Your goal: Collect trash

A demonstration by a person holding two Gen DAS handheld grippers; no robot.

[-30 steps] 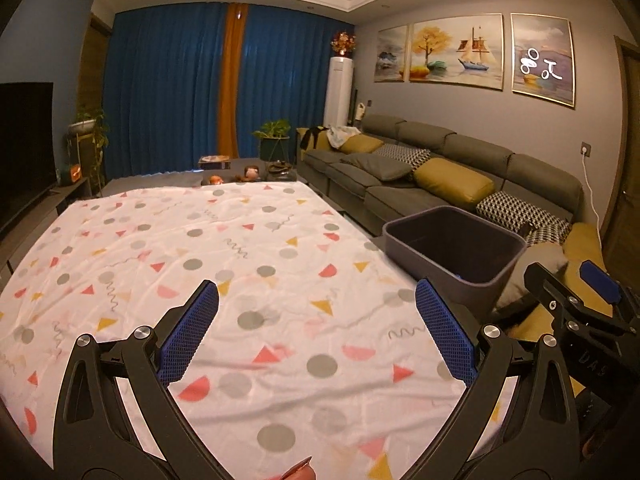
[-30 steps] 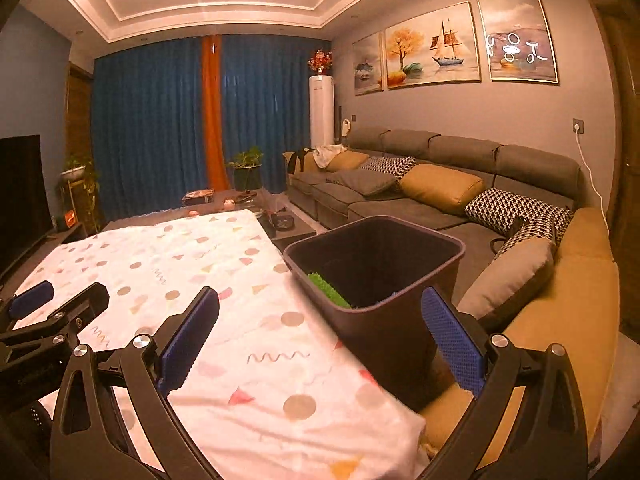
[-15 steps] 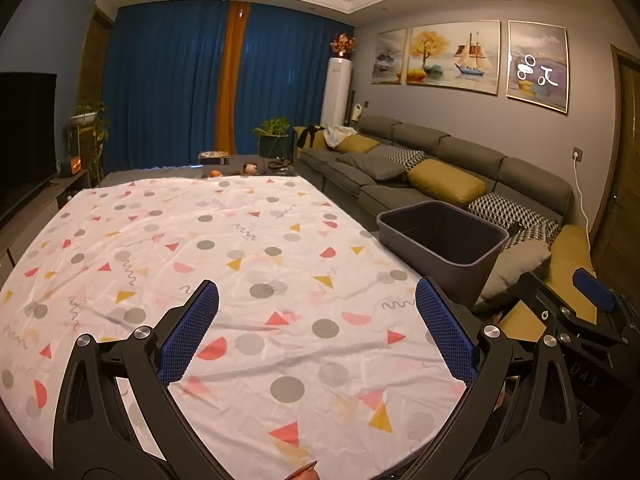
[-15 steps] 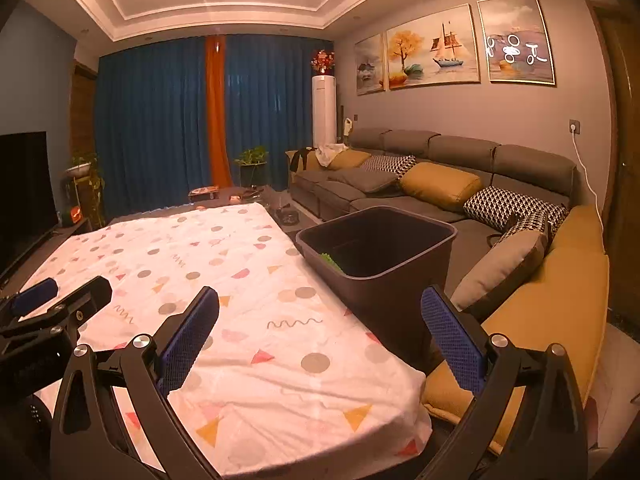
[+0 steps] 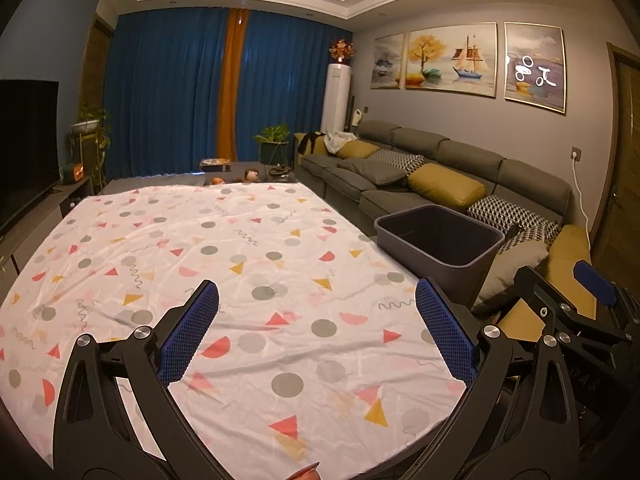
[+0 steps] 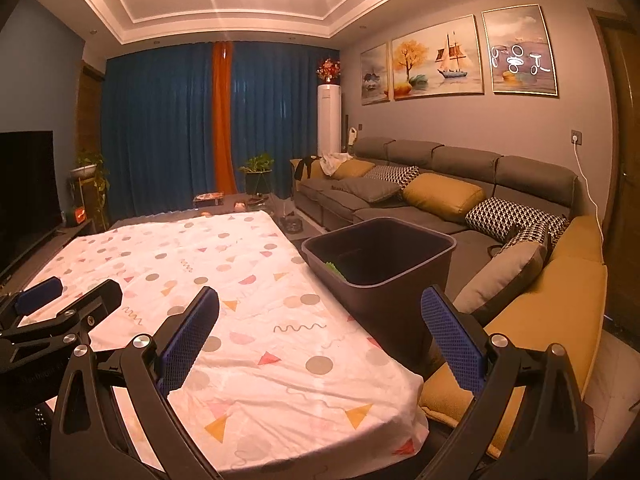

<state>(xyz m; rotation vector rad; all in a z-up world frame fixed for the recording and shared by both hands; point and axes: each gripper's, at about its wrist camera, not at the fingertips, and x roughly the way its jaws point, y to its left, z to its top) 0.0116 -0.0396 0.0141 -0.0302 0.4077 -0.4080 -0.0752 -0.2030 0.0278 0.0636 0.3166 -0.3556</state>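
Dark grey plastic marks the goal here: the trash bin (image 6: 380,264) stands off the right edge of the cloth-covered table (image 5: 240,280), between it and the sofa (image 6: 440,184), with a scrap of green (image 6: 333,267) just visible inside against its near wall. Both tools hang over the near end of the table, empty. The left gripper (image 5: 316,328) has its blue pads spread wide with nothing between them, and the right gripper (image 6: 320,332) is likewise spread wide and holds nothing. No loose rubbish shows anywhere on the patterned cloth in either view, so the job looks close to finished, or the next piece lies outside the frames. The bin lies ahead and slightly to the right of the right gripper, which is plainly the nearer of the two; from the left it sits well off to the right, past the table edge. Its long side appears to run roughly parallel to that edge. A grey cushion (image 6: 504,276) leans just beside the bin, and nothing else blocks the path across the cloth.
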